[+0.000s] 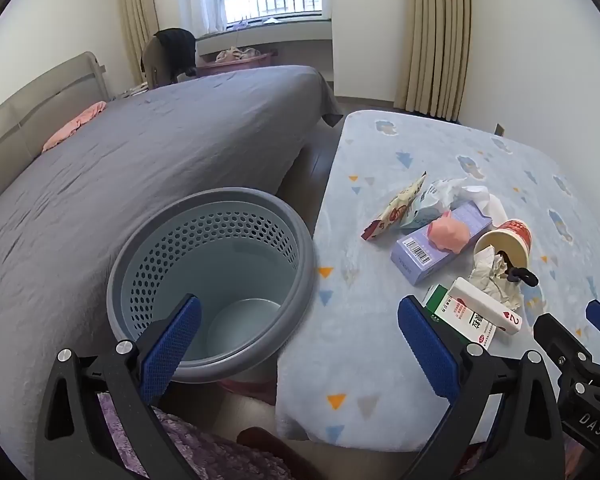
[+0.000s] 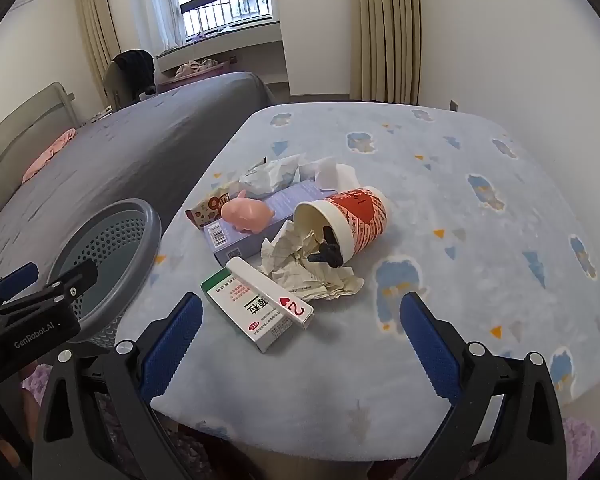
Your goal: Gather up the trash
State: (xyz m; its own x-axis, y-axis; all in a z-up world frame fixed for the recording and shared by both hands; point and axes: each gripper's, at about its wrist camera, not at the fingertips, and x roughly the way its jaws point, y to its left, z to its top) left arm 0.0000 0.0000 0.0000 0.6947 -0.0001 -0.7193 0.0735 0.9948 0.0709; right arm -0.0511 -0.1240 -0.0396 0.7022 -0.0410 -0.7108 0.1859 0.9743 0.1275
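On the far left we have the grey bed (image 1: 148, 152), a pink cloth (image 1: 76, 124) lying near its headboard; just right of it stands our bin (image 1: 216, 216), perforated, nothing inside it; our left gripper (image 1: 300, 332) hangs over the bin's near rim and the table edge, jaws spread wide, nothing between them. Then the table (image 2: 480, 208) under its pale blue cloth, and here is the trash, bunched near the left edge: a wrapper (image 1: 396, 210) farthest left, a purple box (image 2: 256, 224) with a pink toy (image 2: 246, 214) on it, white tissue (image 2: 284, 176) behind; nearer us, a green-and-white box (image 2: 256, 316) with a slim white box (image 2: 272, 292) across it; crumpled paper (image 2: 300, 264) spilling from a tipped red cup (image 2: 352, 220). Our right gripper (image 2: 300, 336) hovers at the near edge, jaws fully apart, gripping nothing.
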